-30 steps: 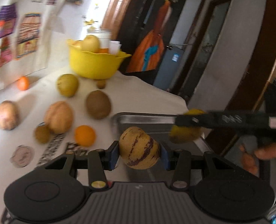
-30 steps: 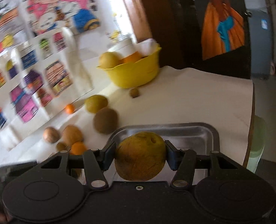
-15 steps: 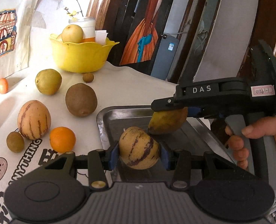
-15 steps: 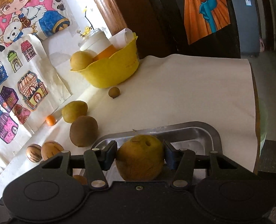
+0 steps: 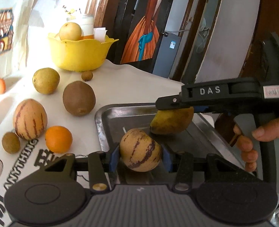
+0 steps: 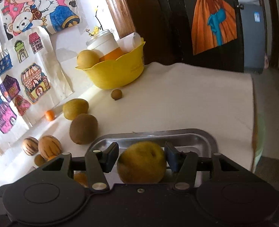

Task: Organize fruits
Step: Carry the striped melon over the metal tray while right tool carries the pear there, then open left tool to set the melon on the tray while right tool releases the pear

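Observation:
My left gripper (image 5: 140, 156) is shut on a striped pepino melon (image 5: 139, 149) over the near left part of the metal tray (image 5: 109, 113). My right gripper (image 6: 141, 158) has opened; gaps show between its pads and the yellow-brown pear (image 6: 142, 162), which rests in the tray (image 6: 205, 138). In the left wrist view the right gripper (image 5: 177, 104) hovers over that pear (image 5: 171, 121) in the tray's far right part.
On the white cloth left of the tray lie a kiwi (image 5: 79, 98), a green pear (image 5: 46, 80), a second pepino (image 5: 29, 119), an orange (image 5: 58, 139) and small brown fruits. A yellow bowl (image 5: 79, 54) with fruit stands at the back. The table edge (image 6: 253, 113) is right.
Both grippers lowered toward the tray. The right gripper's jaws have opened off the pear, which now sits in the tray. The left gripper still holds the pepino.

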Tool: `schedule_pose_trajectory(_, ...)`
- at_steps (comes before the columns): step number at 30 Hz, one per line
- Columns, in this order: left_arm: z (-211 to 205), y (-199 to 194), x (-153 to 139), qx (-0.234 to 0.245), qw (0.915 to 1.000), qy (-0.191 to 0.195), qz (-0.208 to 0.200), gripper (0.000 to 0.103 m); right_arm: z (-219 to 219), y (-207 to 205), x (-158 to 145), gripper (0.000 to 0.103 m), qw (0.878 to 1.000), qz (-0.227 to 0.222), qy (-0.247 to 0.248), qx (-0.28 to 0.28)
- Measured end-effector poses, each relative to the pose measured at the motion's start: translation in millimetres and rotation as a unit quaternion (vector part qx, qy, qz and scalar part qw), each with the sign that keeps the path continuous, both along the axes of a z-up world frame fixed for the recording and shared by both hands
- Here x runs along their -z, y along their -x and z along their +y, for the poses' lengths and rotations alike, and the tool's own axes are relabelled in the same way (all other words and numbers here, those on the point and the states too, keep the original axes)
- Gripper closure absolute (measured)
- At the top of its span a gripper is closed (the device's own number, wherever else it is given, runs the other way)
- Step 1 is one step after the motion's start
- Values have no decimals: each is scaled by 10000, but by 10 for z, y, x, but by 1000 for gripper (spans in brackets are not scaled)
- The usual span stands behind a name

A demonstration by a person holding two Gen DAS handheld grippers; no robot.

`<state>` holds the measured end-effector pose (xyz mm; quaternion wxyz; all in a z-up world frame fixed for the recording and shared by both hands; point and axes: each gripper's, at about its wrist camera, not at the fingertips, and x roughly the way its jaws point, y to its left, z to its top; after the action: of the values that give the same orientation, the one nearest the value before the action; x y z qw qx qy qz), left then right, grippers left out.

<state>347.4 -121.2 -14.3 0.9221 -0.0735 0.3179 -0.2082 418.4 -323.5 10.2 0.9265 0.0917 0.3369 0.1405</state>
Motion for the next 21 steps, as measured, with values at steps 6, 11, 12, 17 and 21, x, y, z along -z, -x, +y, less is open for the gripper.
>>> schedule_pose_trajectory(6, 86, 36, -17, -113, 9995, 283, 29, 46, -99, 110, -81, 40, 9999, -87, -91, -10)
schedule_pose_trajectory(11, 159, 186, -126, -260, 9991, 338, -83, 32, -131, 294, -217, 26, 9996, -262, -109, -45)
schedule_pose_trajectory(12, 180, 219, -151, -307, 9989, 357, -91, 31, -138, 346, -251, 19, 9995, -308, -108, -42)
schedule_pose_trajectory(17, 320, 427, -303, -673, 9967, 426, -147, 16, -175, 599, -397, 6, 9986, -527, -76, -14)
schedule_pose_trajectory(21, 466, 624, -425, -1035, 9935, 441, -198, 4, -196, 844, -496, 1, 9977, -676, -72, -2)
